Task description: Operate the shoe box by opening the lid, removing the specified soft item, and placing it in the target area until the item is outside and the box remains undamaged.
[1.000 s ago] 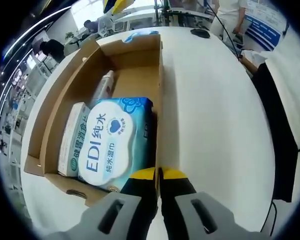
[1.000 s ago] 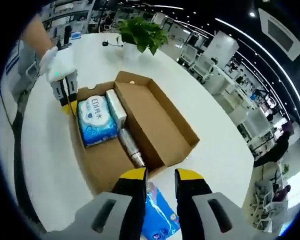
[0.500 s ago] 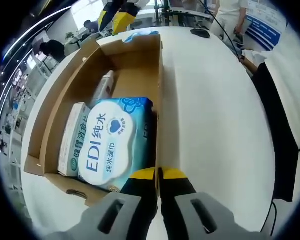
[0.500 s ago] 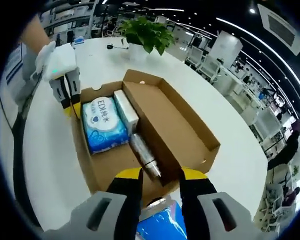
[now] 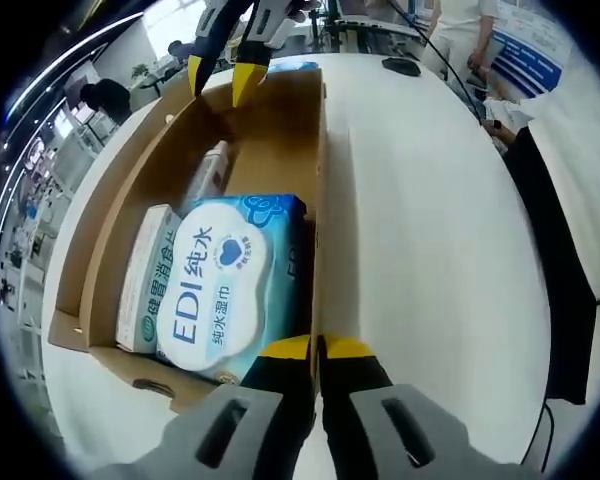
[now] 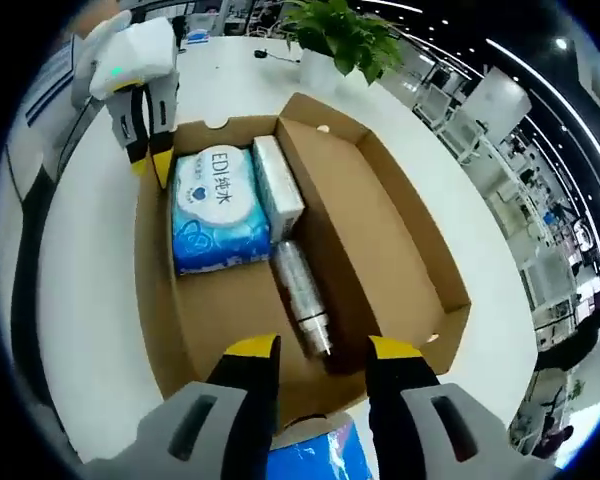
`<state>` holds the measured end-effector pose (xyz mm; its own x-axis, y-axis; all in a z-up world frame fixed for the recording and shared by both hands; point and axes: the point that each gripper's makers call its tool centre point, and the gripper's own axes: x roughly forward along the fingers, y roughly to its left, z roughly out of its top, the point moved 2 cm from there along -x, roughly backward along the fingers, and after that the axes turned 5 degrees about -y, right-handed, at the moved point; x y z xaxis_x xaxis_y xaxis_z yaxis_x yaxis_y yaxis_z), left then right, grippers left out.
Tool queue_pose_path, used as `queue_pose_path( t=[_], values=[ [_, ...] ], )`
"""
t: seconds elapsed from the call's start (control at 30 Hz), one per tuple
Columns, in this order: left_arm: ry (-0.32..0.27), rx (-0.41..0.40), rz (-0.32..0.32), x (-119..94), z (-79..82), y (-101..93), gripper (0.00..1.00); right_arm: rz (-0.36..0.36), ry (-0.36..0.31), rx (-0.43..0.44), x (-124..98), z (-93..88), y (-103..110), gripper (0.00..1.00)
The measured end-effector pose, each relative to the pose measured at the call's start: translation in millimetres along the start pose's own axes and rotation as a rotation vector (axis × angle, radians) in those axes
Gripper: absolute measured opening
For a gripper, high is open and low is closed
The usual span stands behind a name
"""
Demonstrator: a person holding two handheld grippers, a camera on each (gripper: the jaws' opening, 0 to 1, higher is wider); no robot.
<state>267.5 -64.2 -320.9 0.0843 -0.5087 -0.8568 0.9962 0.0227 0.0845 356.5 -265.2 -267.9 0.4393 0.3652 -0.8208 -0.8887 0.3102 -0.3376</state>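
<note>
L gripper view, left to right: the wet-wipes pack [image 5: 225, 285] lies flat in the near end of the open shoe box [image 5: 130, 195], lower left-centre of frame, w/ a slim white carton [image 5: 145, 275] pressed against its left side and a silver bottle [image 5: 208, 170] lying beyond it toward the far end. The left claw [image 5: 314, 347] sits at bottom centre, jaws together and clamped on the box's near side wall, pinning it to the white desk [image 5: 430, 230]. At upper left the right claw [image 5: 222, 78] hangs over the box's far end, jaws apart, nothing between them.

R gripper view: the left claw shows at upper left on the box rim, the pack just right of it, then carton, then bottle at centre; a 2nd blue packet [image 6: 315, 462] sits outside the box at bottom centre, below the right claw's tips.

Handling, as a guess: the pack is prob. soft film over damp sheets, so it should squash and sag, feel moderately heavy, and the wrap may be slick. Best hold looks like a short end or long edge, pinched deep enough to gather film plus contents; the rigid oval lid on top prob. gives poor purchase. Snug fit against the carton means lifting straight up, w/o dragging the cardboard wall.

Count: 1 box, 1 wipes pack inside, 1 carton, 1 bottle, 1 blue packet outside, 2 claws.
</note>
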Motion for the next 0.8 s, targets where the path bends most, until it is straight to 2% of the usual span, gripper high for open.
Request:
queue_pose_path(
  t=[0.23,0.33,0.43,0.5,0.57,0.67,0.8],
  values=[
    [0.001,-0.002,0.003,1.3,1.0,0.7,0.01,0.098,0.037,0.001,15.5,-4.5,1.6,0.34],
    [0.000,-0.002,0.004,1.2,1.5,0.7,0.01,0.099,0.038,-0.027,22.3,-3.8,2.9,0.33],
    [-0.001,0.000,0.006,1.4,1.9,0.5,0.01,0.116,0.024,0.002,31.0,2.8,6.9,0.33],
    [-0.001,0.014,0.003,1.7,1.7,0.2,0.01,0.135,0.041,0.007,37.4,0.7,10.6,0.33],
    [-0.003,0.003,-0.001,1.9,1.7,1.2,0.01,0.128,0.072,-0.004,42.8,-4.5,11.2,0.34],
    [-0.002,0.004,0.000,1.6,1.8,0.6,0.01,0.062,0.072,-0.030,45.1,-4.3,1.1,0.33],
    [-0.002,0.007,-0.001,2.1,1.7,0.8,0.01,0.074,0.090,-0.044,50.4,-5.1,2.1,0.30]
  ],
)
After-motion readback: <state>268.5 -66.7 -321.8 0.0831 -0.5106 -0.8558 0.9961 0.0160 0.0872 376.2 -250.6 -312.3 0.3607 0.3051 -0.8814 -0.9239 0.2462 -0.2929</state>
